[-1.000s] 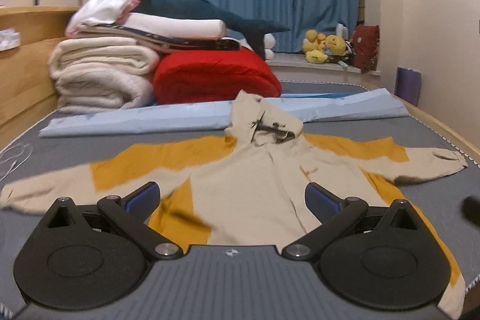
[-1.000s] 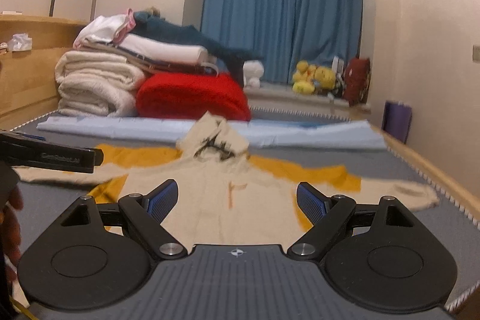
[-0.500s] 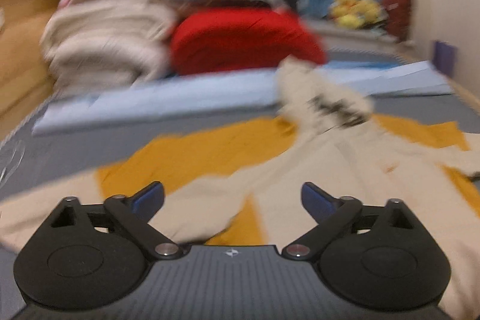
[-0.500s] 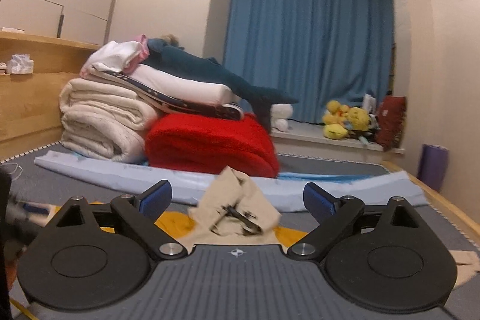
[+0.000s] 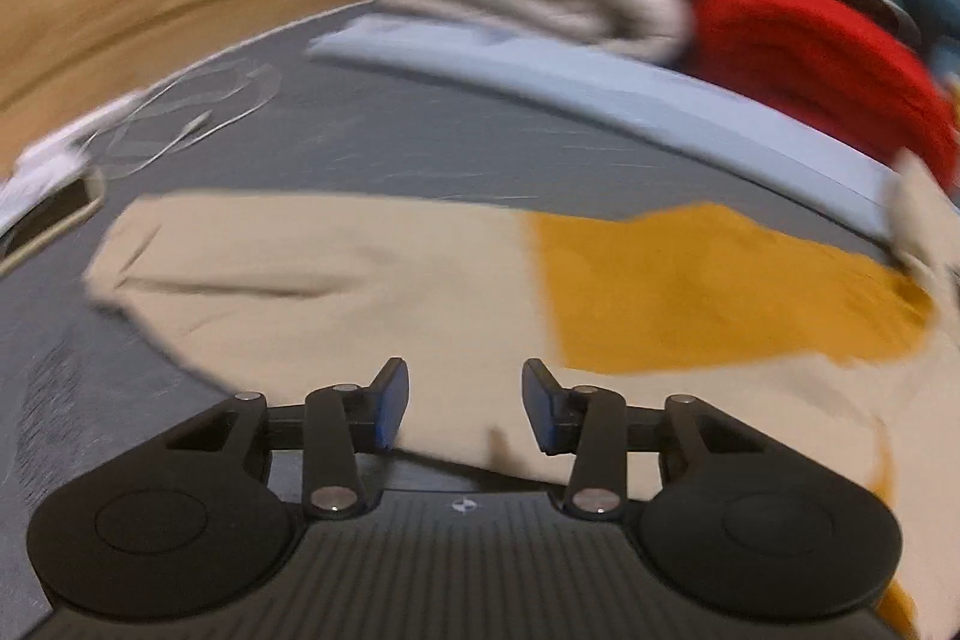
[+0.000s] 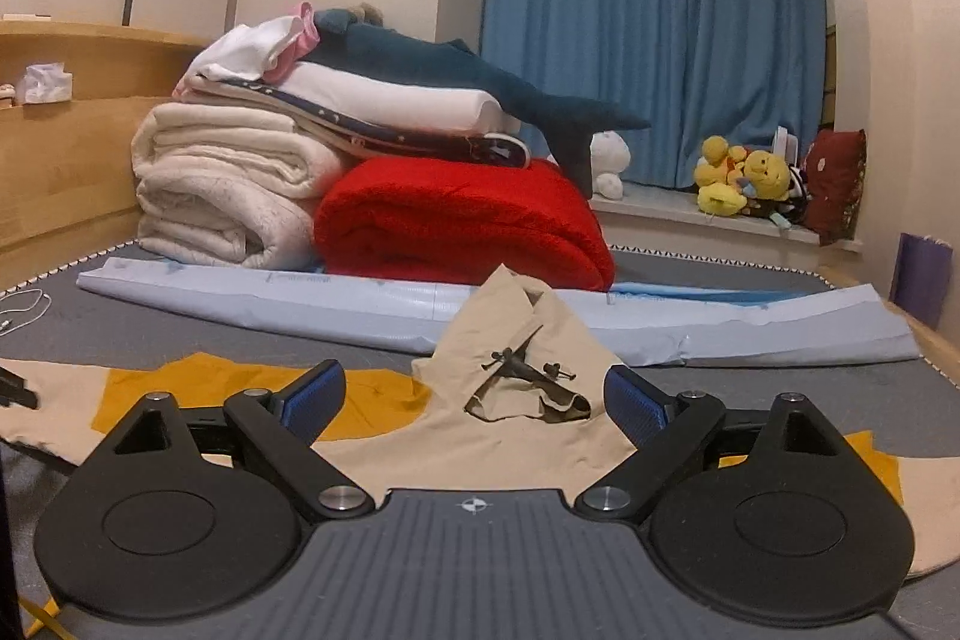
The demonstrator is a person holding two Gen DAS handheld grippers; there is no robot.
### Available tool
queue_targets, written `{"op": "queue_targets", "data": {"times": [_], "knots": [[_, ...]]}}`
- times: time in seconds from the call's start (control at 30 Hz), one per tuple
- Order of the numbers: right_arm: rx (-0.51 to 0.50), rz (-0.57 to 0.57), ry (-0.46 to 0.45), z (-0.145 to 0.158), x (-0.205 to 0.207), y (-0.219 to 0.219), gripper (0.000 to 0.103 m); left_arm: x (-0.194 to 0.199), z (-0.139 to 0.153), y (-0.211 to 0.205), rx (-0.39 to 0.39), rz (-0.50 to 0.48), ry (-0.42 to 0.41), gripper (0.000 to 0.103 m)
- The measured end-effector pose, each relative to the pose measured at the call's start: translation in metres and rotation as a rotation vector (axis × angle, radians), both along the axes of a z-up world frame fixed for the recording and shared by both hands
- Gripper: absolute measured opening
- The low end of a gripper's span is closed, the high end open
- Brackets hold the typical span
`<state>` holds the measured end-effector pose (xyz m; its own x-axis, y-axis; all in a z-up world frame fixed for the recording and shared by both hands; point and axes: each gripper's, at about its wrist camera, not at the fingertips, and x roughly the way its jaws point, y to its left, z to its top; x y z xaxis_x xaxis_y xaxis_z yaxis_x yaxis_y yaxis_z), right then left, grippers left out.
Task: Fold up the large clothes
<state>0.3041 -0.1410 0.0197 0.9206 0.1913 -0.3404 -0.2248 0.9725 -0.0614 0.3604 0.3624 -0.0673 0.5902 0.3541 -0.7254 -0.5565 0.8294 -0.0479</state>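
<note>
A cream and mustard hoodie (image 6: 498, 436) lies spread flat on a grey bed (image 6: 180, 325). The left gripper (image 5: 465, 406) is closing, about half open, over the cream sleeve (image 5: 312, 280), pads not yet gripping it. The right gripper (image 6: 474, 397) is closing slightly but wide open, holding nothing, with the hood (image 6: 516, 340) between its jaws

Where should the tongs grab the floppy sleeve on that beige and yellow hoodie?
Probably the beige sleeve, at its near lower edge. It lies flat on the grey mattress, so coming down from above and the near side lets a pad slip under. The left tongs are closing above that edge, not yet pinching.
</note>
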Motion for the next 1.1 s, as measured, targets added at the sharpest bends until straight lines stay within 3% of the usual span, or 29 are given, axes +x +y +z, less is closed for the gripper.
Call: {"op": "queue_targets", "data": {"times": [0.07,0.13,0.3,0.53,0.6,0.73,0.83,0.97,1.03,1.1], "knots": [[0.009,0.021,-0.001,-0.002,0.005,0.001,0.085,-0.008,-0.003,0.033,-0.042,0.081,-0.010,0.062],[-0.002,0.028,-0.019,-0.006,0.007,0.001,0.075,-0.020,-0.004,0.061,-0.086,0.170,-0.029,0.064],[0.003,0.030,-0.005,-0.014,0.012,0.001,0.075,-0.045,-0.016,0.118,-0.251,0.368,-0.090,0.064],[-0.007,0.040,0.073,-0.022,0.024,0.004,0.070,-0.057,-0.035,0.151,-0.350,0.470,-0.113,0.061],[-0.006,0.039,0.106,-0.024,0.028,0.006,0.066,-0.057,-0.035,0.152,-0.339,0.462,-0.116,0.053],[0.007,0.026,0.169,-0.028,0.035,0.005,0.052,-0.056,-0.033,0.154,-0.318,0.467,-0.111,0.010],[0.022,0.016,0.217,-0.032,0.040,0.002,0.039,-0.057,-0.031,0.153,-0.300,0.471,-0.116,0.003],[0.031,-0.008,0.299,-0.040,0.049,-0.003,0.035,-0.055,-0.025,0.151,-0.292,0.469,-0.137,0.004],[0.050,-0.032,0.360,-0.047,0.055,-0.008,0.036,-0.055,-0.027,0.155,-0.330,0.489,-0.143,0.021],[0.064,-0.060,0.402,-0.053,0.058,-0.012,0.041,-0.054,-0.032,0.160,-0.371,0.487,-0.143,0.025]]}}
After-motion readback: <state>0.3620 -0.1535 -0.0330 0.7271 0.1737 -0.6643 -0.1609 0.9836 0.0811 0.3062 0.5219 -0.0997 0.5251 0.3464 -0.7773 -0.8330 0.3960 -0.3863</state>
